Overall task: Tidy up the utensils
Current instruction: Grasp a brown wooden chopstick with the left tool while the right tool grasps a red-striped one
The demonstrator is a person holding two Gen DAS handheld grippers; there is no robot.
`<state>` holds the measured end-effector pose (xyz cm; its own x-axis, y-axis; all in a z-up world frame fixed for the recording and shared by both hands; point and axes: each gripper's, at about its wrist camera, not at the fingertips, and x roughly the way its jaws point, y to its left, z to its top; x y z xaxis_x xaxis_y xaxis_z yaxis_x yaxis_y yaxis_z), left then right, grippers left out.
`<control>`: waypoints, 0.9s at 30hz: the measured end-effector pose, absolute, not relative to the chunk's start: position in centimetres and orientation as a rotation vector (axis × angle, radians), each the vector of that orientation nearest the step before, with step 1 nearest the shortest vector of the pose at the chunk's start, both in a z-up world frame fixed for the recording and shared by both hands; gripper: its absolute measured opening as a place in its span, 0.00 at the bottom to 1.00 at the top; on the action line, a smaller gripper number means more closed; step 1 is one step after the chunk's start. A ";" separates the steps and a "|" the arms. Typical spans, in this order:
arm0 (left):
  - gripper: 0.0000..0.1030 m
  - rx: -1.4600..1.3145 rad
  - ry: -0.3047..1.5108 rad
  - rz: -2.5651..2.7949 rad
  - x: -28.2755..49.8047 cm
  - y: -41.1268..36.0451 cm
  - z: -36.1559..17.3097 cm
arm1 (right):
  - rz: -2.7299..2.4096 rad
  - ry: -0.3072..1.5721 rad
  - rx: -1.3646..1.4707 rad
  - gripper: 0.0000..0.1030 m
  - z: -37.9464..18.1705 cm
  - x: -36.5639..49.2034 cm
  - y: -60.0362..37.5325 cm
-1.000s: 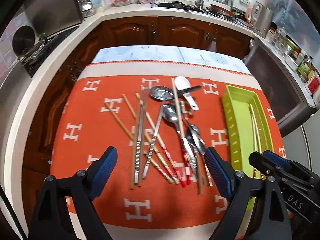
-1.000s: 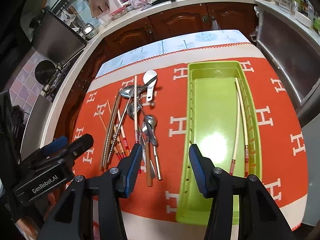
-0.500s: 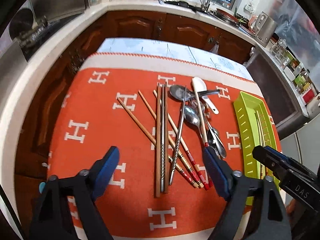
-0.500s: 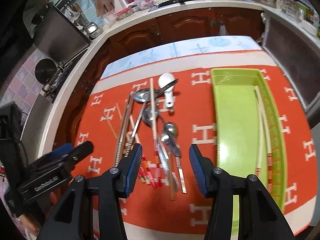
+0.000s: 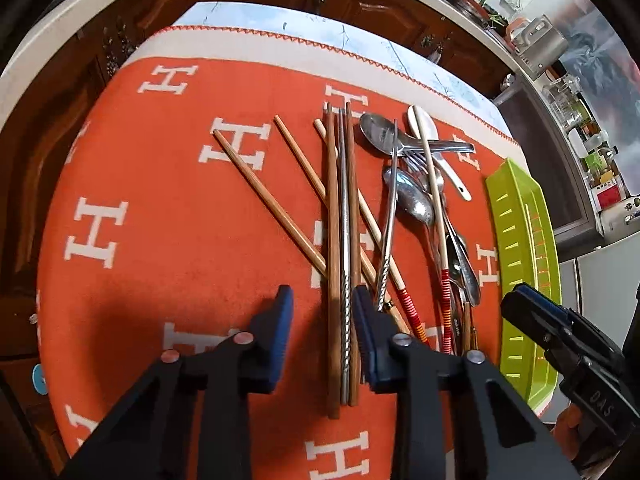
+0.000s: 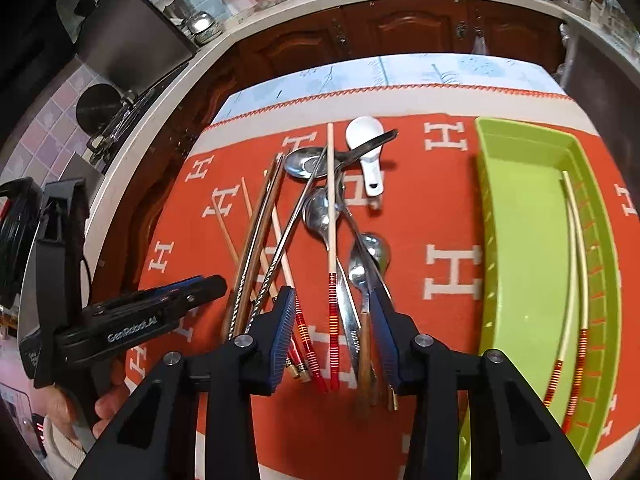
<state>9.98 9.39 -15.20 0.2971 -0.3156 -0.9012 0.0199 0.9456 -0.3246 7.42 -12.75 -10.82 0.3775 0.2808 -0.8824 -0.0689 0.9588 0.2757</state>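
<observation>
A pile of utensils lies on the orange cloth: brown wooden chopsticks (image 5: 332, 240), a twisted metal chopstick (image 5: 345, 248), steel spoons (image 5: 412, 196), a white ceramic spoon (image 6: 366, 156) and red-banded chopsticks (image 6: 331, 240). My left gripper (image 5: 322, 308) is open, low over the near ends of the wooden and metal chopsticks, which lie between its fingers. My right gripper (image 6: 332, 308) is open, low over the red-banded chopstick and spoon handles. A green tray (image 6: 520, 208) at the right holds two red-banded chopsticks (image 6: 576, 264).
The orange cloth (image 5: 168, 208) with white H marks covers the table. Brown cabinets and a white counter with kitchenware run behind. The table's near edge lies just under both grippers. The tray shows in the left wrist view (image 5: 516, 224) too.
Both grippers have dropped down and forward onto the pile. The left gripper's jaws have narrowed around the wooden and metal chopsticks. The right gripper has shifted left from the tray to the pile.
</observation>
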 end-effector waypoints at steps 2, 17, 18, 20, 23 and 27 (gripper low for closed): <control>0.26 -0.267 1.258 -0.227 10.3 9.1 -15.5 | 0.229 1.169 0.198 0.37 -11.2 7.7 -12.5; 0.25 -0.201 1.277 -0.166 12.3 7.5 -17.0 | 0.239 1.192 0.202 0.33 -13.2 8.8 -12.5; 0.25 -0.196 1.276 -0.163 12.4 7.3 -17.0 | 0.238 1.189 0.200 0.33 -13.3 9.0 -12.5; 0.16 -0.195 1.274 -0.164 12.5 7.1 -17.0 | 0.234 1.182 0.190 0.33 -13.5 9.1 -12.5; 0.06 -0.223 1.280 -0.195 12.8 6.5 -17.0 | 0.230 1.163 0.170 0.33 -13.7 9.4 -12.5; 0.04 -0.210 1.269 -0.192 12.5 5.9 -17.0 | 0.216 1.120 0.110 0.32 -13.8 10.1 -12.1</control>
